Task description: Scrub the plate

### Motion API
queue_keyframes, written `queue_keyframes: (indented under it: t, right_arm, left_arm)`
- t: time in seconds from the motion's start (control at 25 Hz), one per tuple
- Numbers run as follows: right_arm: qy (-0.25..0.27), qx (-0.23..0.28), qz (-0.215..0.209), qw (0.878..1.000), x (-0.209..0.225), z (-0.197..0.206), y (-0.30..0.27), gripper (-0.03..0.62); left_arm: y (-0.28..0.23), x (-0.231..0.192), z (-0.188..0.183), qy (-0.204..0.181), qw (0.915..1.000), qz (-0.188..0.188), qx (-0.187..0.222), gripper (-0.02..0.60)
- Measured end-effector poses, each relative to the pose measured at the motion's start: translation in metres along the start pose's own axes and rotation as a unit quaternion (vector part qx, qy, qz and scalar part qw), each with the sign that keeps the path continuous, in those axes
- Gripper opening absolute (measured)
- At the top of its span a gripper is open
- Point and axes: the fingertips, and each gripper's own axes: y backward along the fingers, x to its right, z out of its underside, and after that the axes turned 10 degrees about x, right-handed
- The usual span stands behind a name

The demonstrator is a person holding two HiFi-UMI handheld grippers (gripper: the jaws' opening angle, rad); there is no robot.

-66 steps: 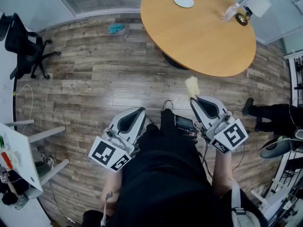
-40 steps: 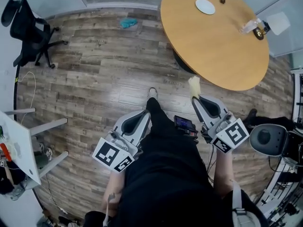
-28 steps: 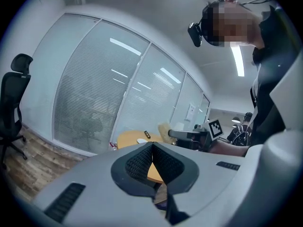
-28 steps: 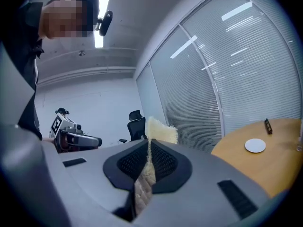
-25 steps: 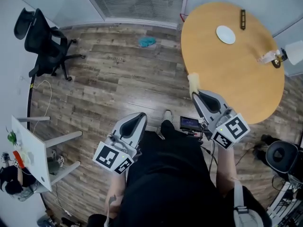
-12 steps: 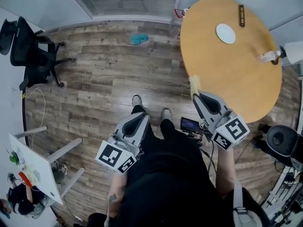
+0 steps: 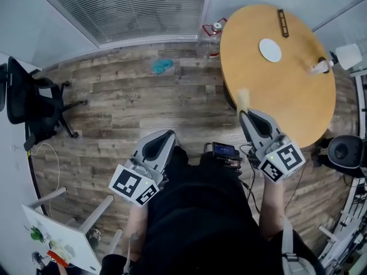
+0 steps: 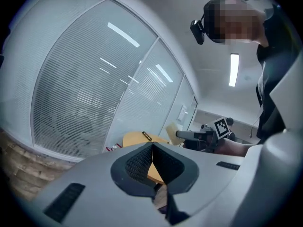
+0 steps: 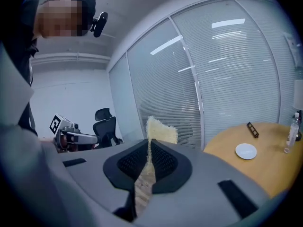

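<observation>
Wooden and round, the table [image 7: 298, 105] is carrying the white plate [image 7: 270, 50], which is lying flat toward its far side in the head view. The right gripper [image 7: 246, 114] is hovering at the table's near edge, and the left gripper [image 7: 168, 135] is hanging well left of the table.

In the left gripper view, that gripper's jaws are pressing together on nothing.

In the right gripper view, the jaws are pinching a yellow scrub pad [image 9: 160, 131]. Its long axis is running out past the jaw tips, beside the table.

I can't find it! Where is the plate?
In the head view, upper right: the plate lies on the round table, near a black strip and a bottle.
</observation>
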Motion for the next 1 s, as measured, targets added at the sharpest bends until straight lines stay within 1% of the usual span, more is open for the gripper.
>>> queue_keyframes:
  t: [0.16, 0.28, 0.48, 0.56, 0.68, 0.8, 1.0]
  right_arm:
    - [0.002, -0.003, 0.045, 0.999, -0.008, 0.001, -0.016, 0.026]
    - [0.005, -0.006, 0.081, 0.997, -0.007, 0.006, -0.02, 0.026]
    - [0.0, -0.013, 0.135, 0.991, 0.01, 0.007, -0.014, 0.026]
    - [-0.001, -0.014, 0.152, 0.988, 0.022, 0.005, -0.013, 0.026]
    - [-0.003, -0.017, 0.168, 0.986, 0.043, 0.006, -0.016, 0.026]
    - [-0.007, -0.013, 0.176, 0.984, 0.066, 0.004, -0.026, 0.026]
    - [-0.009, 0.004, 0.183, 0.983, 0.119, -0.013, -0.06, 0.026]
  left_arm:
    - [0.003, -0.035, -0.011, 0.01, 0.9995, 0.029, -0.009, 0.011]
    - [0.004, -0.057, -0.012, 0.021, 0.9987, 0.044, -0.018, 0.011]
    - [-0.007, -0.08, -0.011, 0.041, 0.9972, 0.055, -0.03, 0.011]
    - [-0.018, -0.084, -0.013, 0.042, 0.9967, 0.061, -0.032, 0.011]
    - [-0.037, -0.087, -0.018, 0.038, 0.9962, 0.072, -0.033, 0.011]
    - [-0.056, -0.093, -0.02, 0.031, 0.996, 0.074, -0.039, 0.011]
    - [-0.101, -0.1, -0.03, 0.025, 0.9959, 0.074, -0.046, 0.011]
